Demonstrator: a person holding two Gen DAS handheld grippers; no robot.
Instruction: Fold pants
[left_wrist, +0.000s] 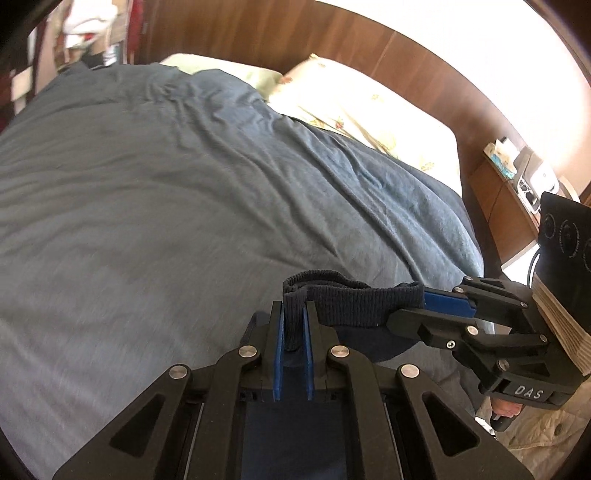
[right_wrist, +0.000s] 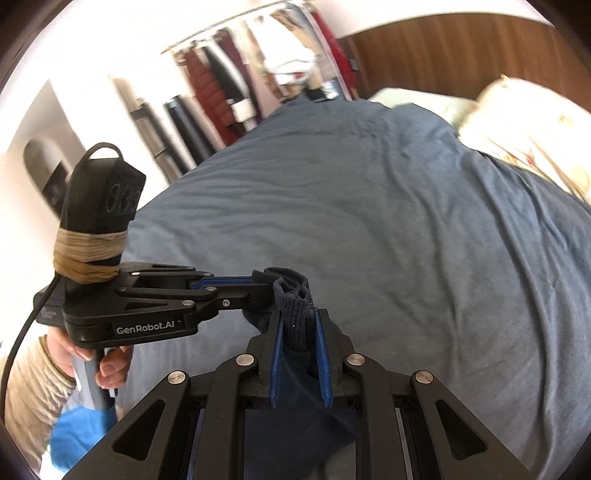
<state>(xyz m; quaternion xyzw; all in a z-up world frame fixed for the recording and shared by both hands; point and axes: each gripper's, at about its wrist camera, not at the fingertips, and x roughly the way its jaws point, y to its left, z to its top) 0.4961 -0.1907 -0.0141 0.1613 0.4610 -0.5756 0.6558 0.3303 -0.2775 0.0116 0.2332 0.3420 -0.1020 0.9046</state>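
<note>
The dark navy pants (left_wrist: 354, 301) hang by their ribbed band, stretched between my two grippers above the bed. In the left wrist view my left gripper (left_wrist: 294, 308) is shut on one end of the band. My right gripper (left_wrist: 419, 301) comes in from the right and is shut on the other end. The right wrist view shows the same hold: my right gripper (right_wrist: 298, 314) pinches the ribbed fabric (right_wrist: 295, 332), and my left gripper (right_wrist: 267, 286) reaches in from the left beside it. The rest of the pants drops below the jaws, mostly hidden.
A blue-grey bed cover (left_wrist: 147, 192) spreads under the grippers. Pillows (left_wrist: 369, 107) lie against a wooden headboard (left_wrist: 332, 40). A nightstand (left_wrist: 517, 177) with small items stands at the right. Hanging clothes (right_wrist: 258, 74) are beyond the far bed edge. A person's hand (right_wrist: 107, 365) grips the left handle.
</note>
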